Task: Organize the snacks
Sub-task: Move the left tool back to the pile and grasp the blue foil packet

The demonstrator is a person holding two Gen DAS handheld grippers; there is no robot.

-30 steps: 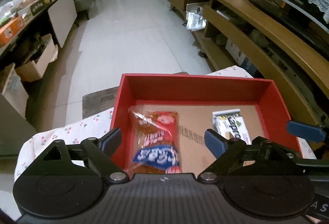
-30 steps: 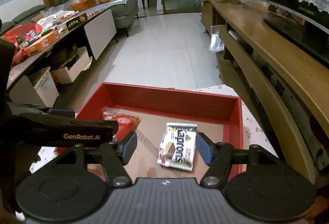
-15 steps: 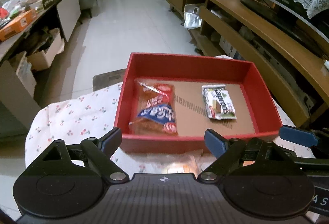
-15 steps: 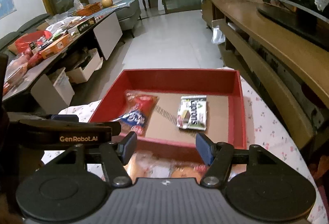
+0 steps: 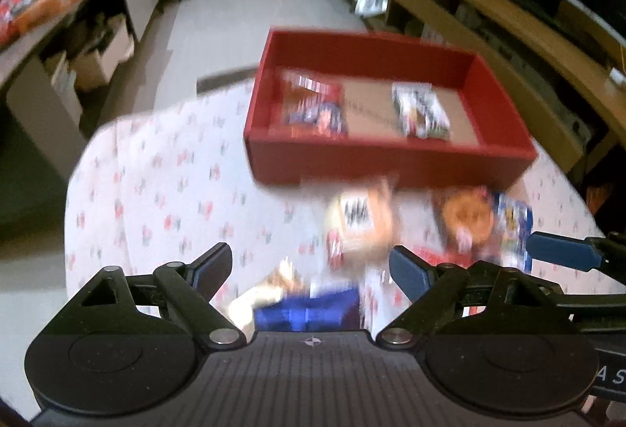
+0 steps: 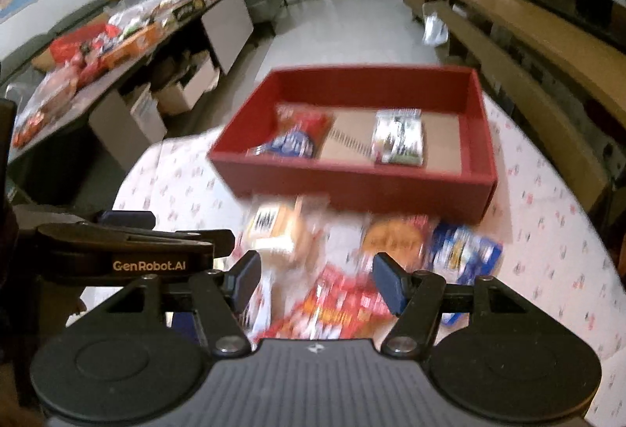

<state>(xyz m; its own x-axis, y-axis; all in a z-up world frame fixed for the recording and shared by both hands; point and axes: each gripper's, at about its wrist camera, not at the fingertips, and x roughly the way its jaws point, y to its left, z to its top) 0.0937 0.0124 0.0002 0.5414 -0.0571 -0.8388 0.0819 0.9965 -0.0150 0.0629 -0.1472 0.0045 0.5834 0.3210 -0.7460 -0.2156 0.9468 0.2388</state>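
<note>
- Blur softens both wrist views, so package print cannot be read.
- Left gripper (image 5: 311, 268) hangs over the floral tablecloth (image 5: 164, 188) with its jaws spread and nothing between the pads; a blue-edged packet (image 5: 309, 307) lies under the gap at 6 o'clock.
- Right gripper (image 6: 315, 280) likewise stands apart-jawed and empty above a red and yellow packet (image 6: 336, 303) on the cloth.
- Red box (image 6: 352, 188) sits at 12 o'clock from both grippers, on the table, well beyond their tips.
- Inside the box, a red and blue snack bag (image 6: 295, 135) lies toward 9 o'clock and a white and green wafer pack (image 6: 399, 141) toward 3 o'clock, apart from each other on the cardboard floor.
- Loose snacks lie on the cloth just before the box's near wall: a pale packet with a barcode (image 6: 274, 227) at 11 o'clock of the right gripper, an orange packet (image 6: 395, 237) at 1 o'clock, a blue packet (image 6: 463, 251) at 2 o'clock.
- Right gripper's blue finger (image 5: 563, 254) enters the left wrist view at 3 o'clock.
</note>
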